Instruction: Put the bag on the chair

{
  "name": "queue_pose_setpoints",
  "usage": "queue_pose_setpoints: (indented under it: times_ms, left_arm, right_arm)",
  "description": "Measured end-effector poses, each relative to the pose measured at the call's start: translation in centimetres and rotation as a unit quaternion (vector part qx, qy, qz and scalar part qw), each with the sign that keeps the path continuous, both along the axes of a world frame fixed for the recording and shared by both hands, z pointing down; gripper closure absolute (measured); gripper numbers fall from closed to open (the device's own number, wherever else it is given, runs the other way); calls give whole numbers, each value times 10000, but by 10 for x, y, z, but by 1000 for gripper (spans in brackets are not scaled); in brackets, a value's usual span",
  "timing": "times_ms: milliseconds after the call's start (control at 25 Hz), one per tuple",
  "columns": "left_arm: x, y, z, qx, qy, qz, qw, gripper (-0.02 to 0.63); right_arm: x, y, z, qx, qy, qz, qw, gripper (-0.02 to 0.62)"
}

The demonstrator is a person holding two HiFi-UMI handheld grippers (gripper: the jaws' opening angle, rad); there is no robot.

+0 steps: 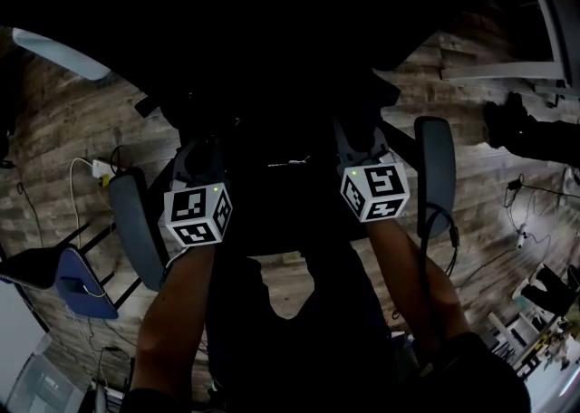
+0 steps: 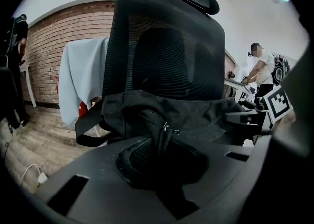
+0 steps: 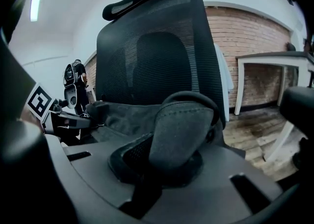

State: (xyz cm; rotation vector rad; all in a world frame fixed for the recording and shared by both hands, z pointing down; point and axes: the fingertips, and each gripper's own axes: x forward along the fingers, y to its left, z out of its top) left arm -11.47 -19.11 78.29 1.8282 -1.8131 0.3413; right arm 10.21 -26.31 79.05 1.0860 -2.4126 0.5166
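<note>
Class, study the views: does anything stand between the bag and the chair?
Nothing visible does. The left claw and right claw grip the bag directly before the chair's backrest; the seat beneath is hidden.

The bag (image 2: 196, 115) is seen as plain black throughout, its zip pull picked out in silver. The chair (image 2: 167, 46) is also black, a fine mesh weave being shown on its back, while its armrests (image 1: 136, 230) are rendered in mid grey. The left marker cube (image 1: 197, 215) and the right marker cube (image 1: 375, 192) are patterned in black squares on white. The brick wall (image 2: 64, 31) is coloured red-brown with pale joints. A hanging cloth (image 2: 81, 80) is shown in pale blue (a red patch shows at its lower edge). The plank floor (image 1: 63, 130) is streaked in weathered grey-brown.
</note>
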Motion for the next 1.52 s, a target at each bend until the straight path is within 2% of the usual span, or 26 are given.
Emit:
queue_pose_setpoints:
  times_ms: [200, 400, 600, 680, 800, 960, 1120, 1360, 1520]
  left_arm:
    - [-3, -3, 8, 58, -124, 13, 9999, 561]
    - [-4, -4, 13, 74, 125, -213, 9997, 526]
    - [-5, 1, 17, 25, -192, -93, 9998, 484]
    - [-9, 1, 17, -27, -246, -123, 9996, 446]
    - [-12, 5, 15, -177, -320, -155, 9992, 349]
    - [-7, 14, 4, -323, -447, -9, 9985, 310]
    - [-4, 21, -11, -325, -481, 68, 9983, 302]
    - [12, 29, -33, -309, -212, 273, 9989, 302]
    - [21, 27, -64, -105, -47, 365, 9993, 302]
  right_arm:
    - [-2, -5, 6, 28, -37, 52, 10000, 551]
    - [0, -8, 12, 40, -19, 92, 9999, 544]
    - [1, -8, 14, 56, 35, 131, 9999, 516]
    - [1, -8, 14, 17, 88, 154, 9998, 498]
    - [6, -7, 17, -106, 201, 162, 9996, 448]
    - [13, -1, 17, -346, 305, 237, 9987, 395]
    - [29, 3, 14, -464, 453, 461, 9968, 347]
    - [39, 14, -3, -570, 576, 629, 9947, 344]
    - [45, 21, -34, -480, 459, 748, 9950, 344]
